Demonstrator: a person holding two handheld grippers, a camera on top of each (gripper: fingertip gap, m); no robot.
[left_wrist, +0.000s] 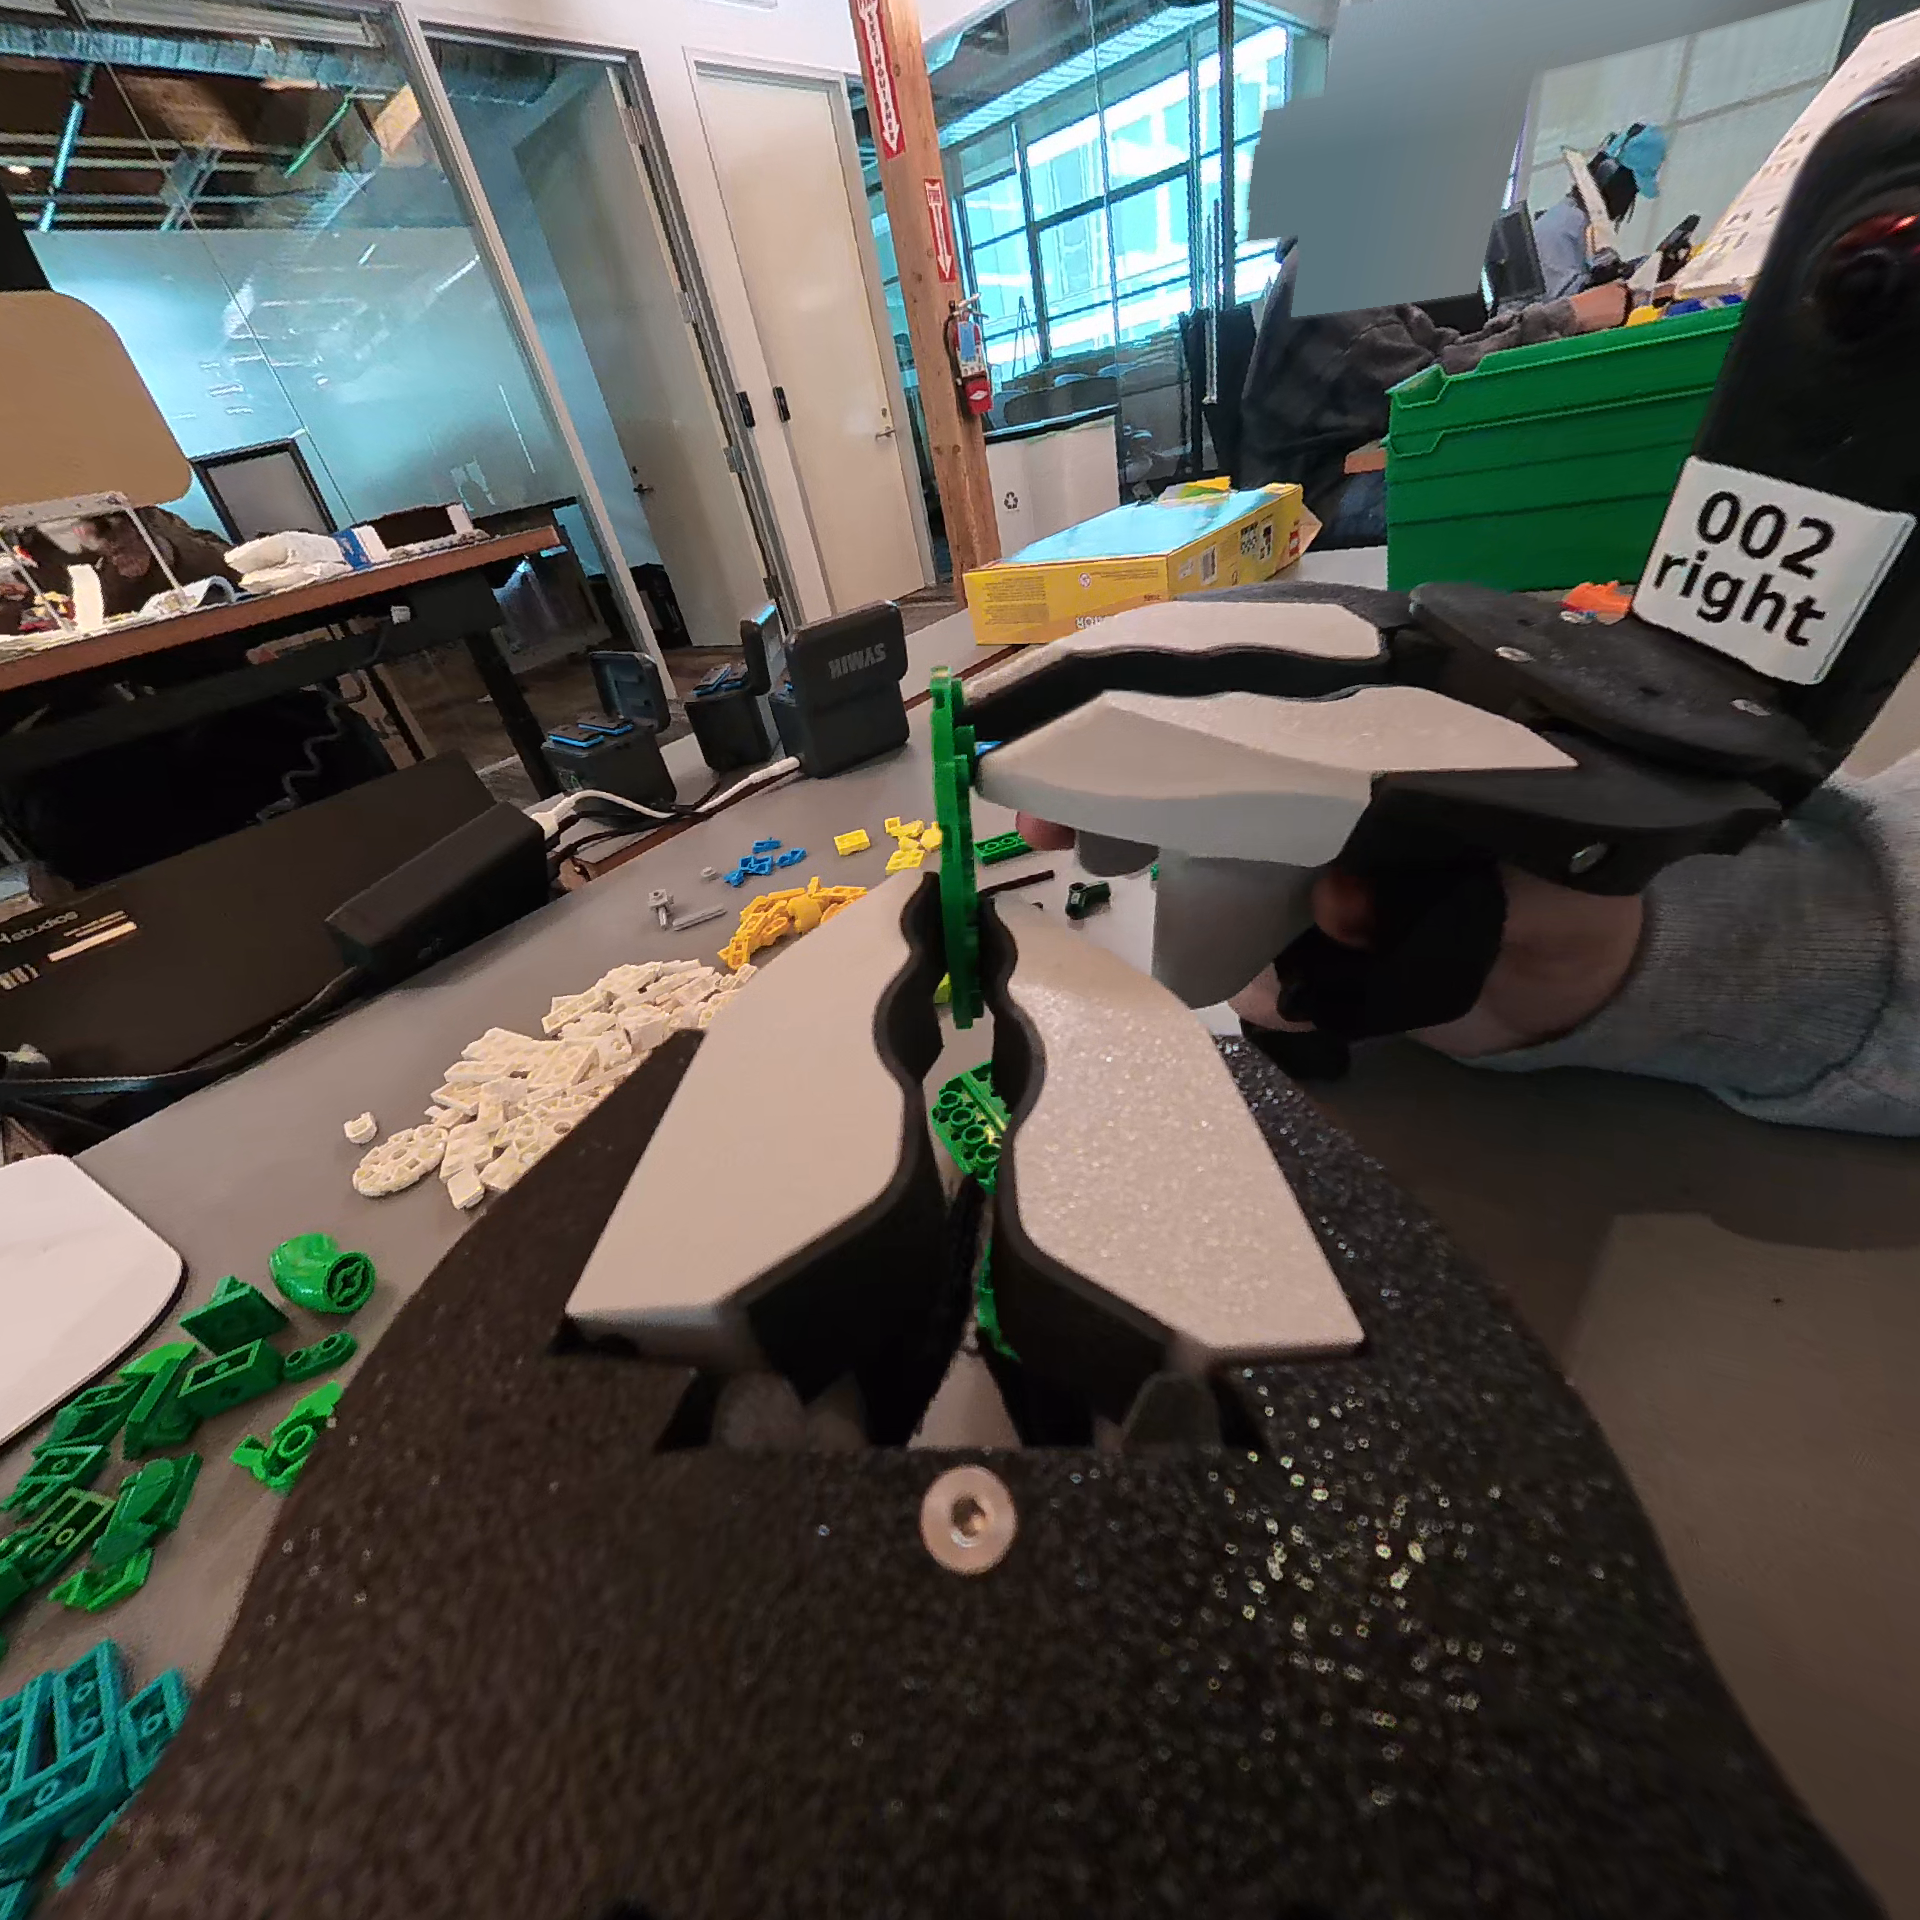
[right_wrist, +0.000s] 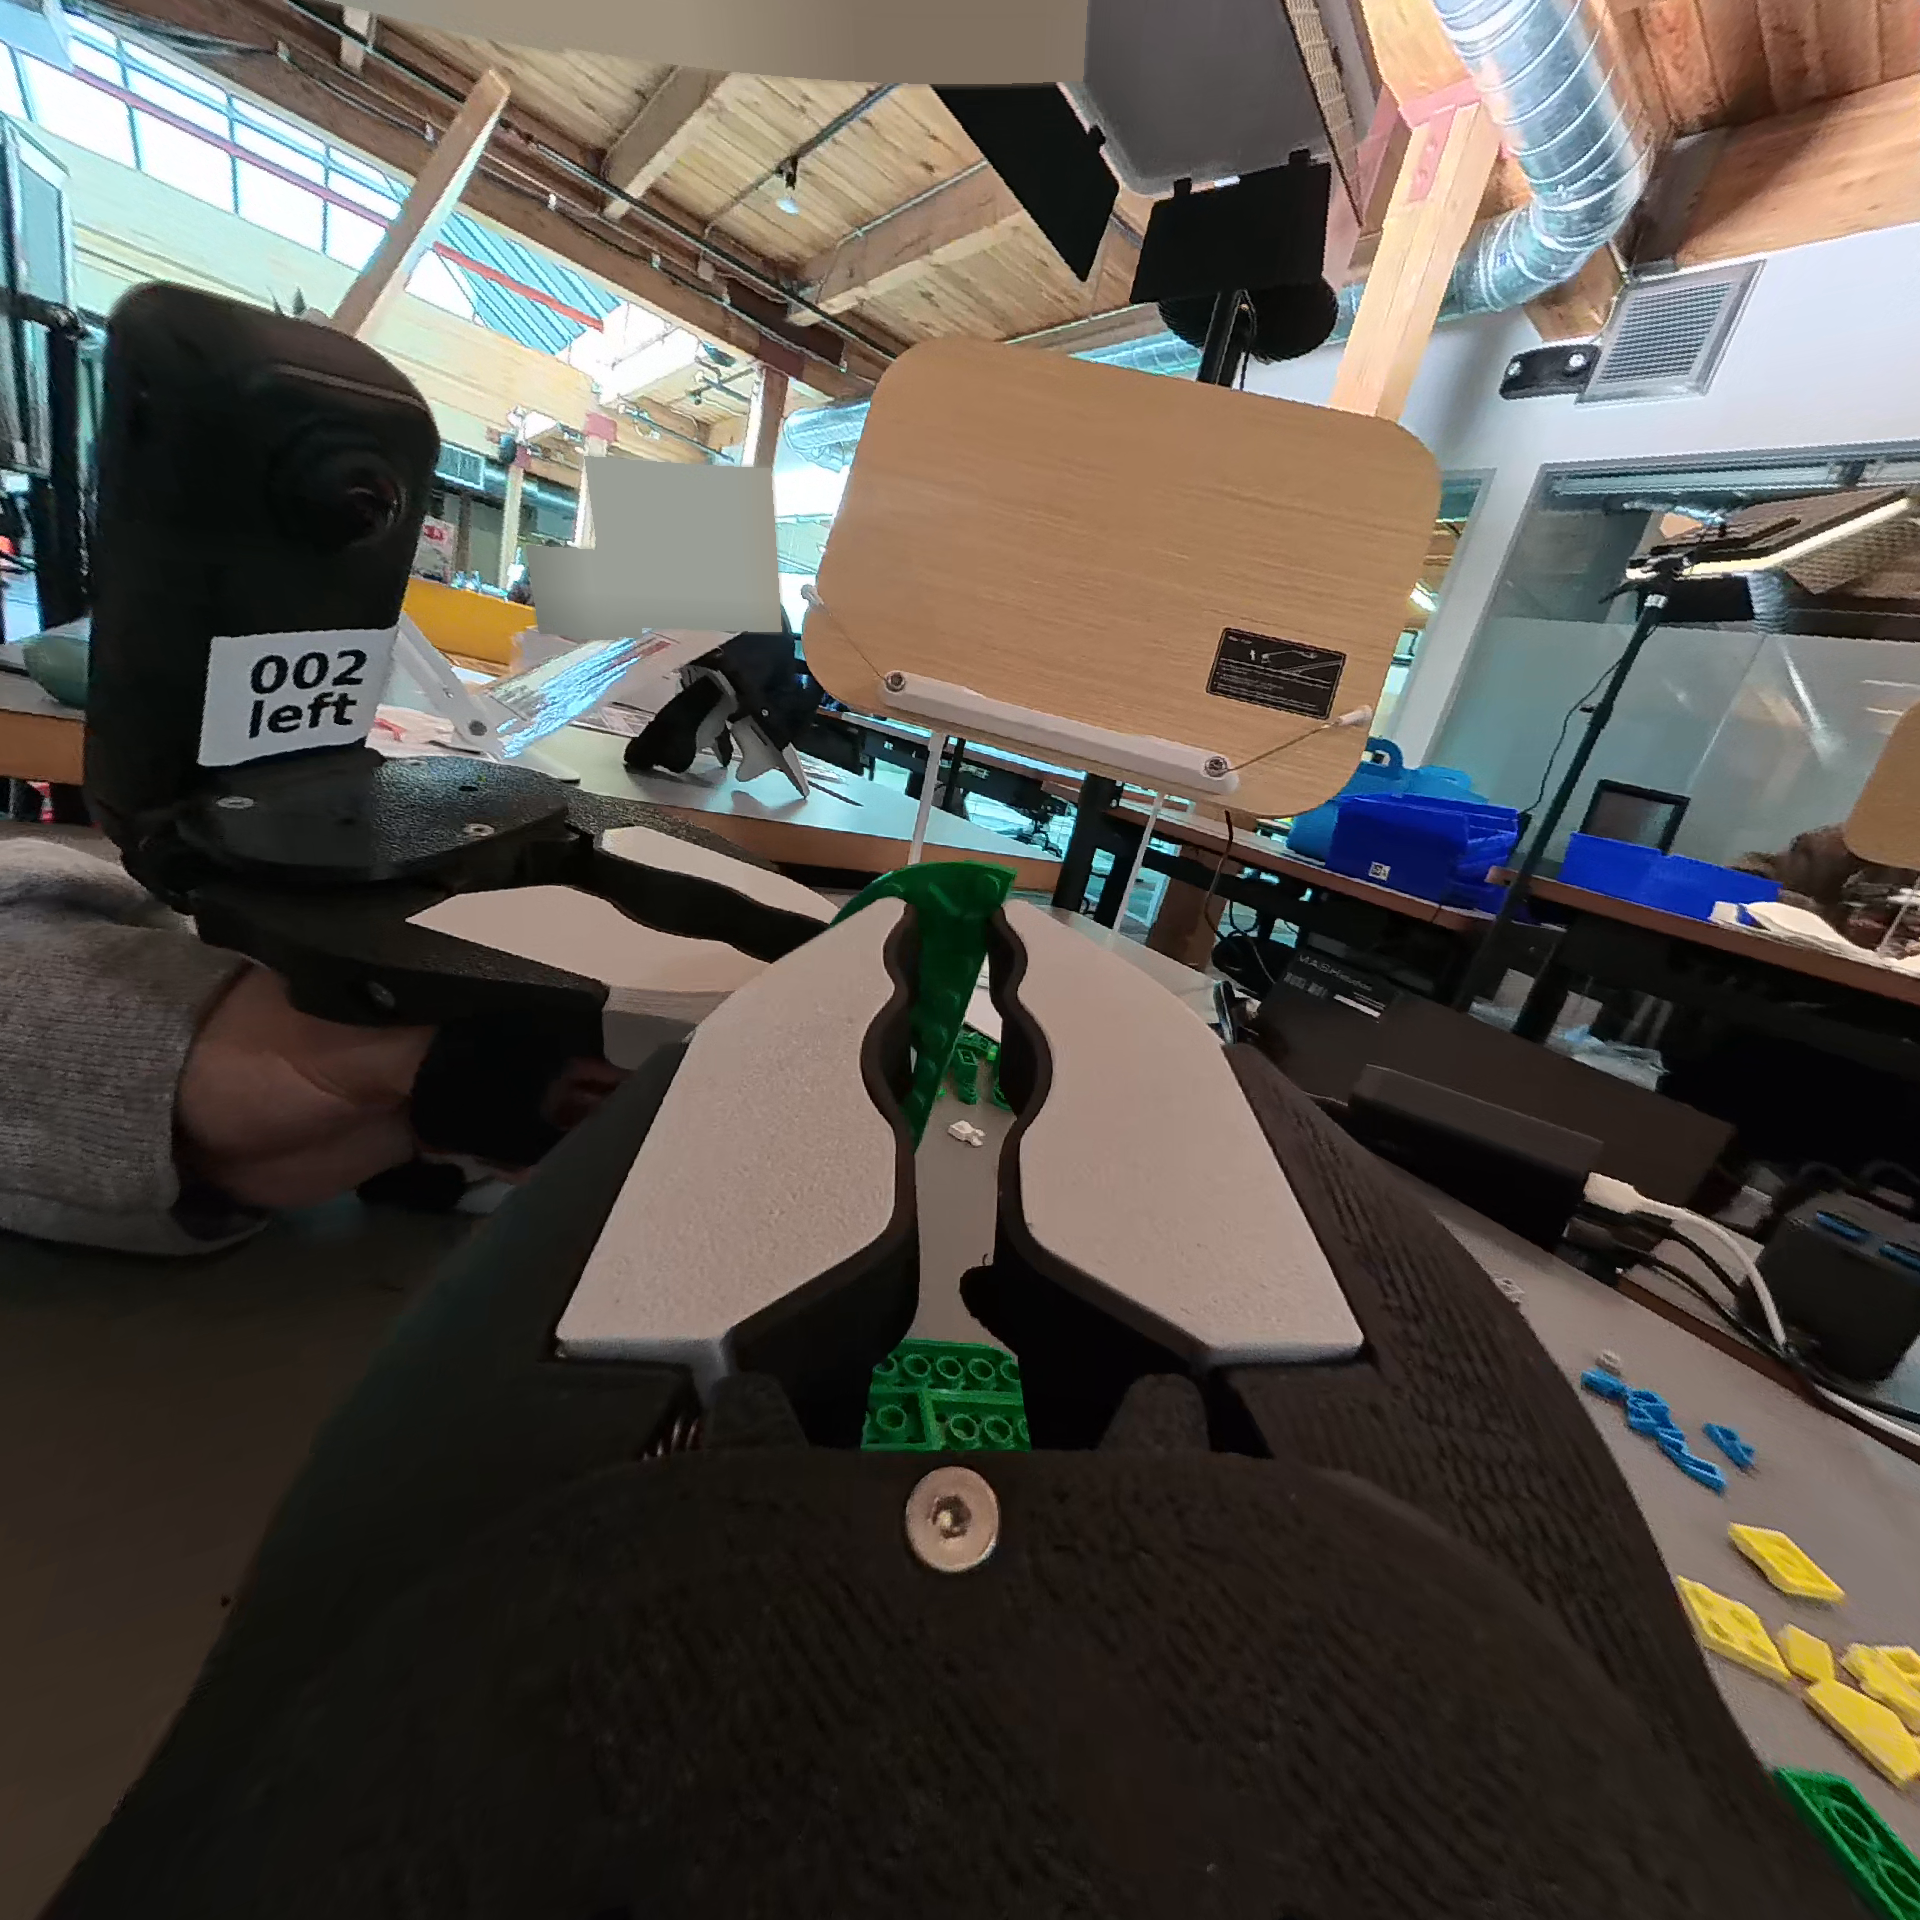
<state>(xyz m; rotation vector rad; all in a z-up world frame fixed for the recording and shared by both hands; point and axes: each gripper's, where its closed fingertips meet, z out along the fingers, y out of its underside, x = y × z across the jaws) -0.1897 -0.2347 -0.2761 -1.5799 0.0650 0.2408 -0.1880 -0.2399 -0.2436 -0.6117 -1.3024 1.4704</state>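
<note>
**Two jaws on one green plate**

Two grippers meet on the same piece. My left gripper (left_wrist: 961, 971) has its jaws pinching a flat green plastic studded plate (left_wrist: 958, 831), which stands upright on its edge, above the grey counter (left_wrist: 312, 1174). The plate's lower part sits between my left pads and they press on it from both sides.

My right gripper (right_wrist: 940, 940) comes from the side, and its jaws are nearly together around the upper part of the same green plate. From the left wrist view, something small and blue (left_wrist: 1000, 746) shows at the right fingertips, against the plate's studded face; I cannot tell what it is, nor whether the right pads press on the plate itself or on this small piece.

So, as I judge it, the plate is lifted and steadied by both sides, and little more is visible as done: its studded face looks mostly bare.

Many pieces are lying unused on the counter: a heap of small white plastic bricks (left_wrist: 540, 1081), a heap of yellow ones (left_wrist: 790, 914), a few blue ones (left_wrist: 764, 862) and loose green bricks (left_wrist: 208, 1371) near my left side. A yellow cardboard box (left_wrist: 1132, 577) and green plastic bins (left_wrist: 1548, 457) stand farther back.
</note>
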